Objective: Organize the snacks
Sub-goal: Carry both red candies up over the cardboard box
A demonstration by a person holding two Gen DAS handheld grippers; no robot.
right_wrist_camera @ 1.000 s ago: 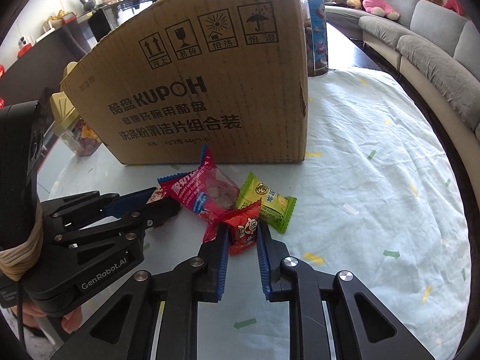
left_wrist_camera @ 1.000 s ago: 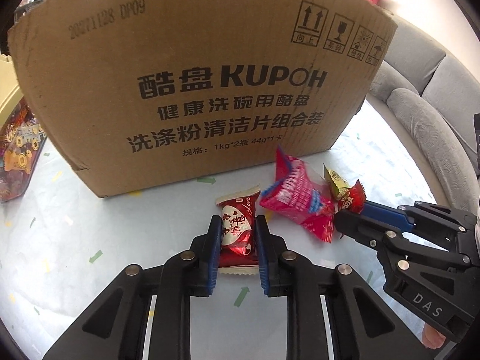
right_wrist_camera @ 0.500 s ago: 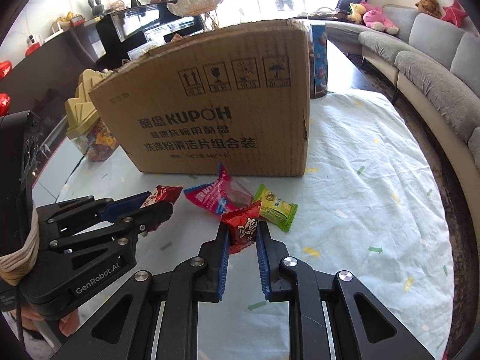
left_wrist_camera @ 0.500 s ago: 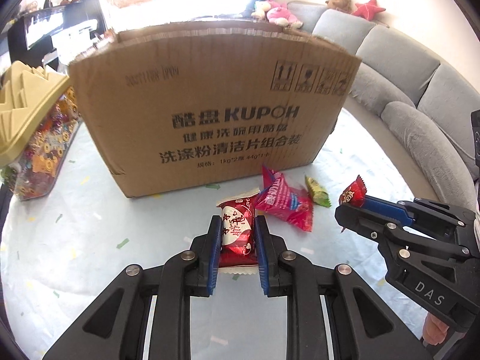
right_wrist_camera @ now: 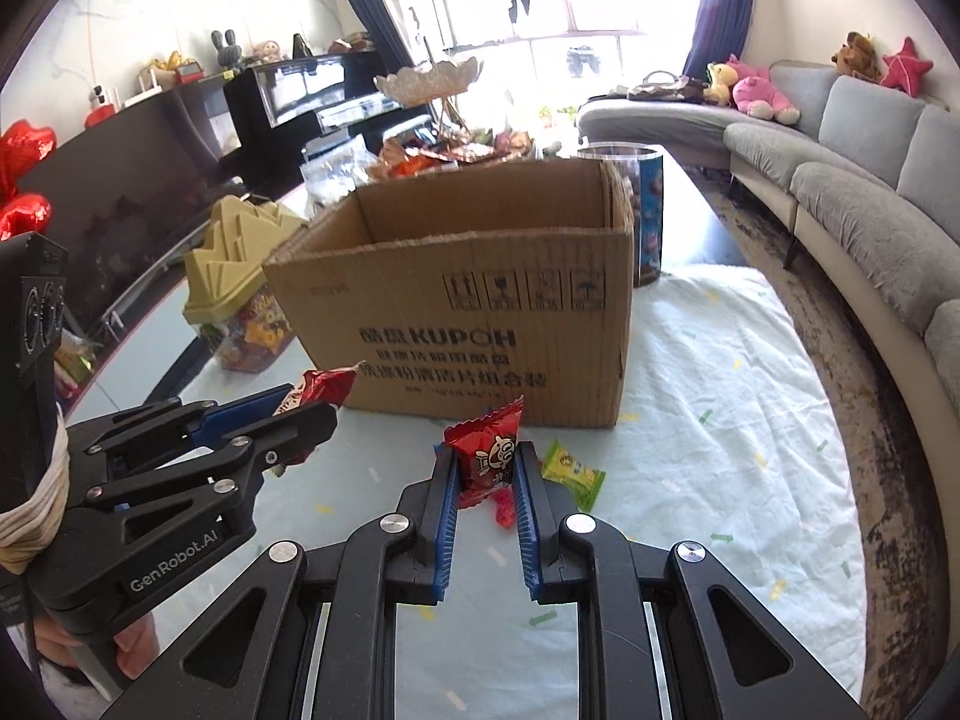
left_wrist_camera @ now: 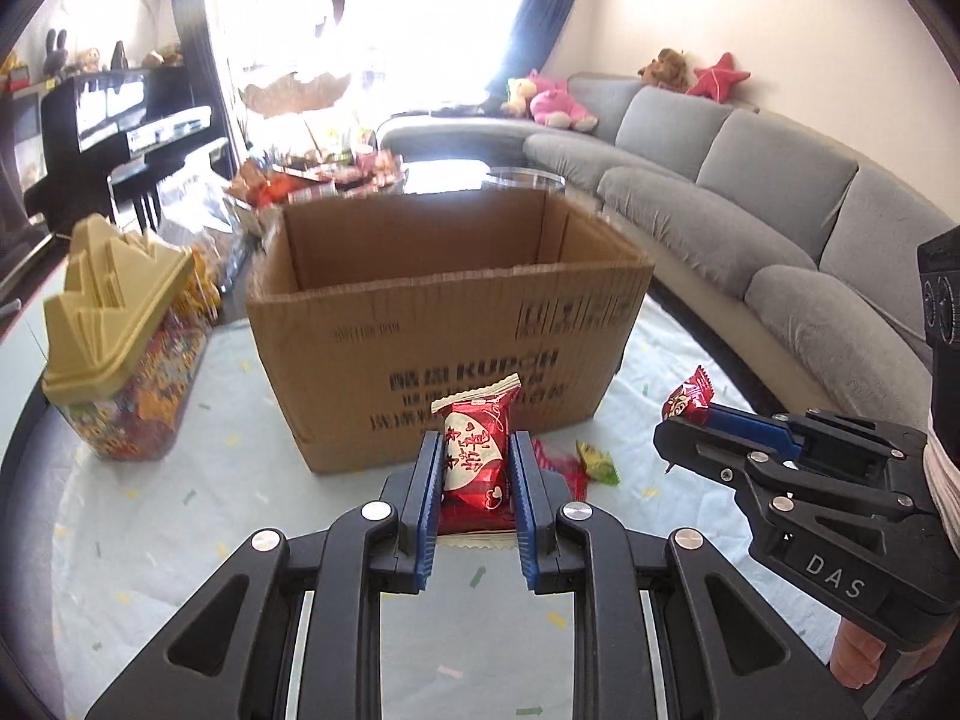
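My left gripper (left_wrist_camera: 475, 450) is shut on a red snack packet with a white heart (left_wrist_camera: 477, 459) and holds it up in front of the open cardboard box (left_wrist_camera: 456, 324). My right gripper (right_wrist_camera: 487, 462) is shut on a small red cartoon snack packet (right_wrist_camera: 489, 456), also raised before the box (right_wrist_camera: 480, 312). Each gripper shows in the other's view, the right gripper (left_wrist_camera: 678, 438) at the right and the left gripper (right_wrist_camera: 318, 414) at the left. A green candy packet (right_wrist_camera: 573, 471) and a pink-red packet (left_wrist_camera: 561, 462) lie on the table by the box.
A clear snack jar with a tan castle-shaped lid (left_wrist_camera: 120, 324) stands left of the box. A tall blue canister (right_wrist_camera: 648, 216) stands behind the box's right corner. The table has a pale patterned cloth (right_wrist_camera: 720, 420). A grey sofa (left_wrist_camera: 780, 210) curves along the right.
Both grippers have risen and pulled back with their packets, so the box's open top now shows. The pink and green packets stayed on the table.
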